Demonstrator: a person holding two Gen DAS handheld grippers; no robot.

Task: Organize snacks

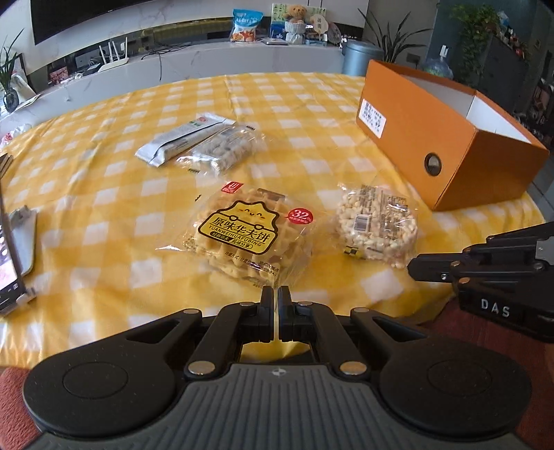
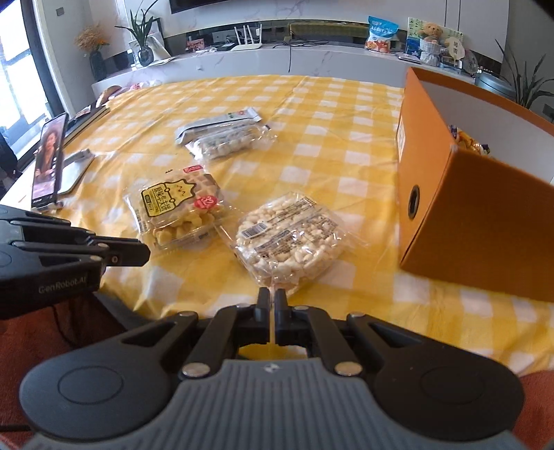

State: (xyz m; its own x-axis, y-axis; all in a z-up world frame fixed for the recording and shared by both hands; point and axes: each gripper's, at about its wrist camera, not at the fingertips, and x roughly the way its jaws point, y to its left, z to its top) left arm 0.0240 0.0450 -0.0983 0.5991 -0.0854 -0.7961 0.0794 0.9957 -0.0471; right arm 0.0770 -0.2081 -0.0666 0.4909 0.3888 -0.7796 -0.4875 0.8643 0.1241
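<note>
Yellow "YUANWEIHUAFUBING" label on waffle packet [image 1: 247, 232], beside rice-cake packet [image 1: 377, 225].

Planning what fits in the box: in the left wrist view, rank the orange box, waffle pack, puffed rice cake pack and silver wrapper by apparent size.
1. orange box
2. waffle pack
3. puffed rice cake pack, only slightly smaller
4. silver wrapper, though it lies farther away, so unsure

Place: a home living room
Signs: a wall television [image 1: 86, 17] is hanging above a marble console [image 2: 311, 59], with a teddy bear [image 2: 431, 33], router [image 2: 247, 43] and houseplants [image 2: 140, 31] sitting there.
</note>
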